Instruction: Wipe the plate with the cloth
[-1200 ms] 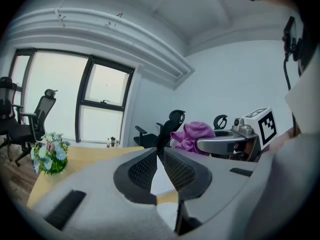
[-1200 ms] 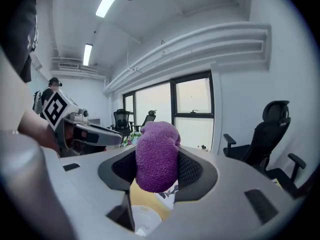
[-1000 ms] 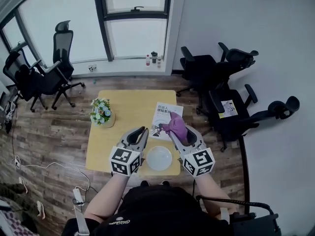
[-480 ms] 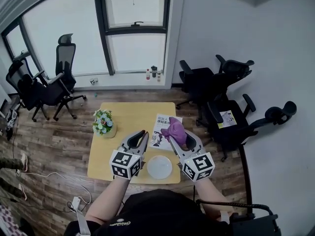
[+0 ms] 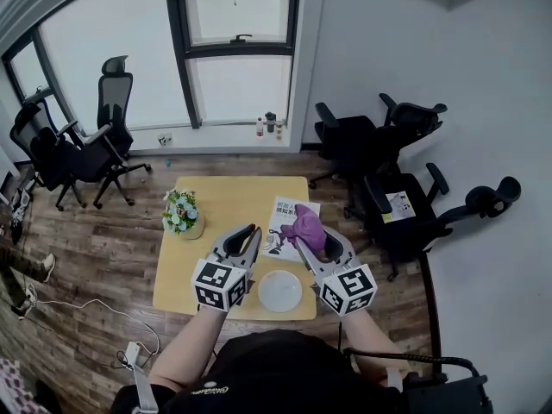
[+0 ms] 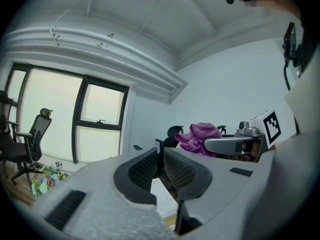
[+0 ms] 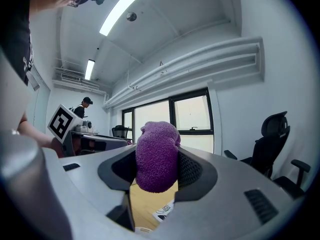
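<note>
A white plate (image 5: 279, 291) lies near the front edge of the yellow wooden table (image 5: 226, 198), empty. Both grippers are held up in the air above it, one on each side. My right gripper (image 5: 304, 231) is shut on a purple cloth (image 5: 307, 224), which bulges up between its jaws (image 7: 157, 156). My left gripper (image 5: 247, 234) is shut with nothing between its pads (image 6: 161, 165). In the left gripper view the cloth (image 6: 202, 135) and the right gripper (image 6: 231, 145) show to the right. The plate is hidden in both gripper views.
A pot of flowers (image 5: 179, 211) stands on the table's left side. A printed booklet (image 5: 289, 216) lies at the right, beyond the plate. Black office chairs (image 5: 386, 166) crowd the right of the table, and more stand at the far left (image 5: 78, 145). Cables run over the floor at the left (image 5: 82, 296).
The head view shifted slightly a second ago. Both grippers stay at about the same height over the plate, and the right one still holds the cloth.
</note>
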The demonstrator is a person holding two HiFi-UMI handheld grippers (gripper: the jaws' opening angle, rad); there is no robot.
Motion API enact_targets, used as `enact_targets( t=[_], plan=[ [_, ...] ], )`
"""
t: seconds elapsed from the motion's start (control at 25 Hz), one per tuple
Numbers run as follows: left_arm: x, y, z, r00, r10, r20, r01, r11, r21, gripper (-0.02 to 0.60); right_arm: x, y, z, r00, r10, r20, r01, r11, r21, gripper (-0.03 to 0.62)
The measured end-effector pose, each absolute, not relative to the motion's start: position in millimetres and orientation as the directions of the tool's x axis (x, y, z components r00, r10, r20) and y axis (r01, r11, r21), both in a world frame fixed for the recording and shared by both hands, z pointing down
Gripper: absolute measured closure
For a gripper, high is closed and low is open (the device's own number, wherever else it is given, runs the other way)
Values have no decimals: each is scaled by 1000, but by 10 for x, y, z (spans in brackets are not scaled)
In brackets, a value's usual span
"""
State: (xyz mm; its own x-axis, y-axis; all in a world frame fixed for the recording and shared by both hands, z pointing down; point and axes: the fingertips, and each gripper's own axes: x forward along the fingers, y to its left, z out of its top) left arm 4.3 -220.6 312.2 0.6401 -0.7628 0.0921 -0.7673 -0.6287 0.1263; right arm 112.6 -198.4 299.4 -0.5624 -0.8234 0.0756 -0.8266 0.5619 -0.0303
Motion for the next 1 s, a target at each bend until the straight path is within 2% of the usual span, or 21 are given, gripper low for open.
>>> enact_targets(
  t=[1.0],
  plan=[
    [30,-2260,3233,650,-752,110,-759,-635,141,532,1077,-2026,3116,-562,-820,109,-826,564,-18,404]
  ],
)
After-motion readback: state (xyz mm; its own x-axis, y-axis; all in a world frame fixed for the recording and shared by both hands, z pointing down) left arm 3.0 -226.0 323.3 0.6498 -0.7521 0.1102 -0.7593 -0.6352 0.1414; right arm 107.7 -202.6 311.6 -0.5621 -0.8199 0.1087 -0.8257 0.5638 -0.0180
